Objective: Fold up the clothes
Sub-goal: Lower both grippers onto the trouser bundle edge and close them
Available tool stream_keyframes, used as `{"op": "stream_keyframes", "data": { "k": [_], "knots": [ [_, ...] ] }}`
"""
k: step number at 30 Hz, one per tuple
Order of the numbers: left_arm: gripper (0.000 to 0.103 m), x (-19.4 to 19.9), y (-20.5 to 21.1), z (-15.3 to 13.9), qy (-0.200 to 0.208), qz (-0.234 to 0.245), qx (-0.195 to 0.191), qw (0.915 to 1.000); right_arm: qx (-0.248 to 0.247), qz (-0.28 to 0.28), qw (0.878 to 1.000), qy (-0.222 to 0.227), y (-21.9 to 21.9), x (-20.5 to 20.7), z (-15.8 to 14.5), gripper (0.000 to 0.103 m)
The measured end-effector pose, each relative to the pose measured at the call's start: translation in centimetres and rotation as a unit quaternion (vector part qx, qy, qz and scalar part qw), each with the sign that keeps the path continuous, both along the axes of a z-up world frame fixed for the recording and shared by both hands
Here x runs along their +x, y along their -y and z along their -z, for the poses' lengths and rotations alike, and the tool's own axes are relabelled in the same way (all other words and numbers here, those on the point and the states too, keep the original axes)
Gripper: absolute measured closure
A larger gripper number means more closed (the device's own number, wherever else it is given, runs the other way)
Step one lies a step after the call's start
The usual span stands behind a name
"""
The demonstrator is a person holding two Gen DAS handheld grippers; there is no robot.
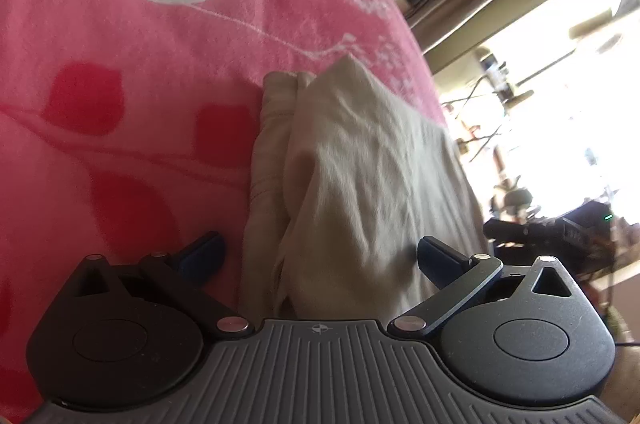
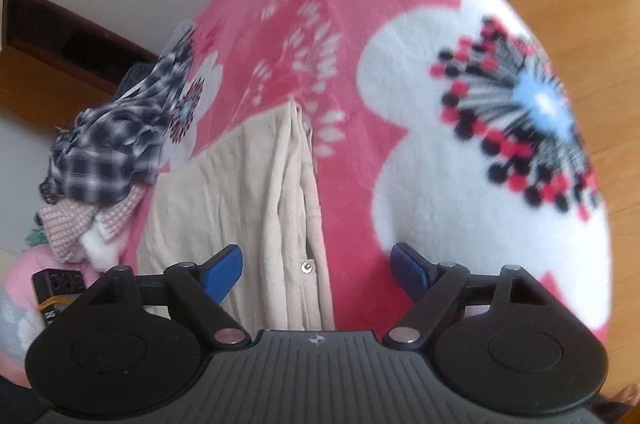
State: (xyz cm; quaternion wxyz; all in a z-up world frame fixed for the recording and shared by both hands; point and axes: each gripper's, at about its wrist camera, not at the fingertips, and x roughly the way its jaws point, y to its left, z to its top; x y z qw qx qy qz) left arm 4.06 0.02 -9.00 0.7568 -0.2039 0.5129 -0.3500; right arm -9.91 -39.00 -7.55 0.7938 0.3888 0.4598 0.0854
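The left gripper (image 1: 320, 256) points down at a slant, and its jaws are wide apart with nothing pinched between them. The right gripper (image 2: 318, 270) also tips down, jaws spread wide and gripping nothing.
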Motion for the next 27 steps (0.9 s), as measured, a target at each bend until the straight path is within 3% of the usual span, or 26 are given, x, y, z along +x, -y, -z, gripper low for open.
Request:
{"op": "stream_keyframes", "data": {
  "k": [1,5,9,15,19,27],
  "knots": [
    [0.000,0.3,-0.2,0.3,-0.005,-0.001,-0.013,0.9999,0.011,-0.005,1.000,0.004,-0.1,0.3,0.2,0.001],
    [0.000,1.9,0.5,0.9,-0.016,0.004,-0.037,0.9992,0.025,-0.029,0.999,0.018,-1.1,2.7,0.8,0.000],
    [0.000,3.1,2.0,1.1,-0.007,0.026,-0.036,0.9990,0.026,-0.052,0.997,0.043,-2.3,4.9,1.0,0.000],
    [0.001,1.9,0.6,1.5,-0.010,0.047,-0.060,0.9971,0.051,-0.089,0.994,0.032,-3.0,3.5,1.1,0.002],
    [0.000,1.7,1.3,1.6,0.004,0.053,-0.052,0.9973,0.079,-0.102,0.991,0.024,-3.4,1.6,1.7,0.003],
    [0.000,2.4,2.0,1.4,0.006,0.070,-0.045,0.9965,0.100,-0.117,0.987,0.052,-4.4,5.6,2.1,0.003]
  ]
}}
